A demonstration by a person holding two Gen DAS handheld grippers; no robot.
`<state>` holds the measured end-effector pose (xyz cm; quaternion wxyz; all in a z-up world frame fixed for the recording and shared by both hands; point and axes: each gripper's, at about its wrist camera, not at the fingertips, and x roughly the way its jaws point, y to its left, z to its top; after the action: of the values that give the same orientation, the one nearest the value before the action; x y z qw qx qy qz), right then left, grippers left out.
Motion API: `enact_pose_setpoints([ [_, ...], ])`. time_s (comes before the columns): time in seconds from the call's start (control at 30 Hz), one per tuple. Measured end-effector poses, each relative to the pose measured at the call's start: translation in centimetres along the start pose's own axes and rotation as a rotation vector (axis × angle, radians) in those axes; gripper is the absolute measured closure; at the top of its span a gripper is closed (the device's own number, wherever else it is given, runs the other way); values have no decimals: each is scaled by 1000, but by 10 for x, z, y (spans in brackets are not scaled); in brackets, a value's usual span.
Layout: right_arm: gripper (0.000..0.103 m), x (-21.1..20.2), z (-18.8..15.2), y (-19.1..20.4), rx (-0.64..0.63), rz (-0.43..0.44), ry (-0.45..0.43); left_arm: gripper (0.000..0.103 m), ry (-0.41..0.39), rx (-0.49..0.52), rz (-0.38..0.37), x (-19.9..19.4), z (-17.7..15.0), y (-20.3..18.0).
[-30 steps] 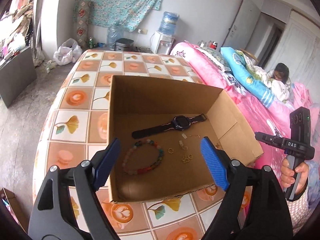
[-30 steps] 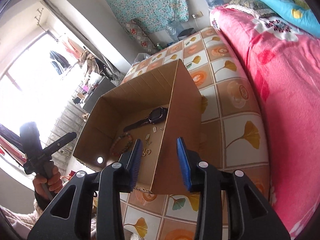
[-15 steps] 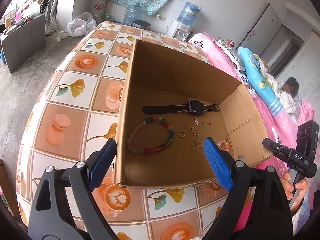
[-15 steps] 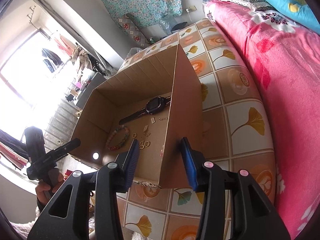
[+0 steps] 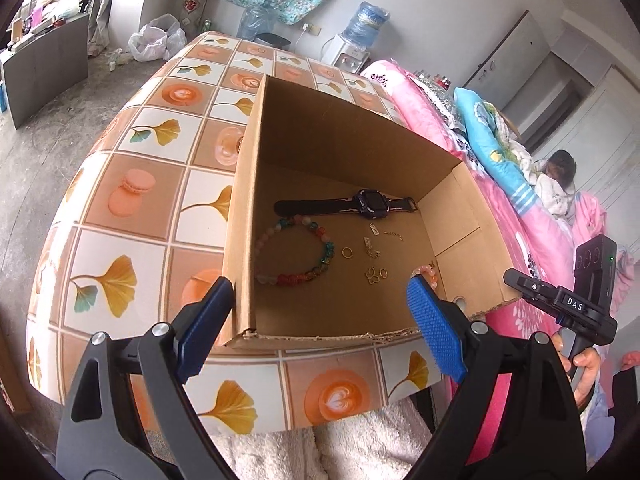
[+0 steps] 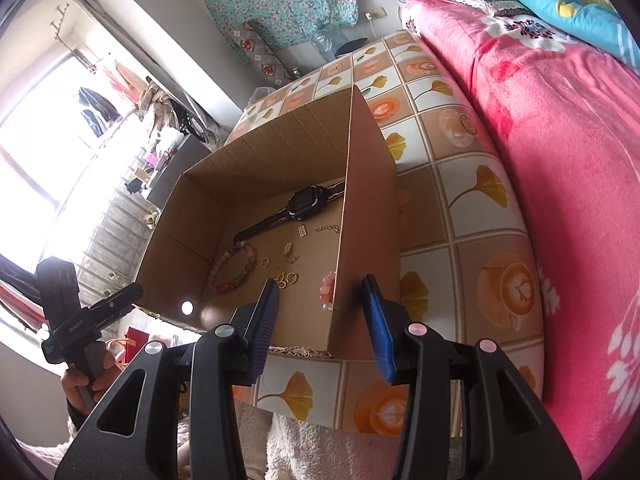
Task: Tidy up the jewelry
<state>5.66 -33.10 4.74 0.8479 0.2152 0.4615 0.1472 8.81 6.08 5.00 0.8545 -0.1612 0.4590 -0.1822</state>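
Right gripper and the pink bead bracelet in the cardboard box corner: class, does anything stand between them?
Yes. The brown cardboard box's upright side wall rises in line with the right gripper, its near edge between the open jaws. The pink bead bracelet lies inside, against that wall's inner face, so the wall partly blocks a straight approach.

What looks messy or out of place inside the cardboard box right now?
The small gold pieces lie scattered loose on the floor of the box, and a pink bracelet is jammed into the right corner, apart from the beaded bracelet and watch.
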Motion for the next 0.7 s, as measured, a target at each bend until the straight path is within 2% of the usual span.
enact_pose_setpoints([
  [0.47,60,-14,-21,-2,12,2,-14,19,-29,29,17,-13,-19,-4],
  [0.63,60,-42,-36,9,-46,-85,-90,17,-196,132,75,-49,-31,-22],
  [0.7,50,-52,-47,15,-71,-80,-107,16,-241,164,80,-61,-39,-29],
])
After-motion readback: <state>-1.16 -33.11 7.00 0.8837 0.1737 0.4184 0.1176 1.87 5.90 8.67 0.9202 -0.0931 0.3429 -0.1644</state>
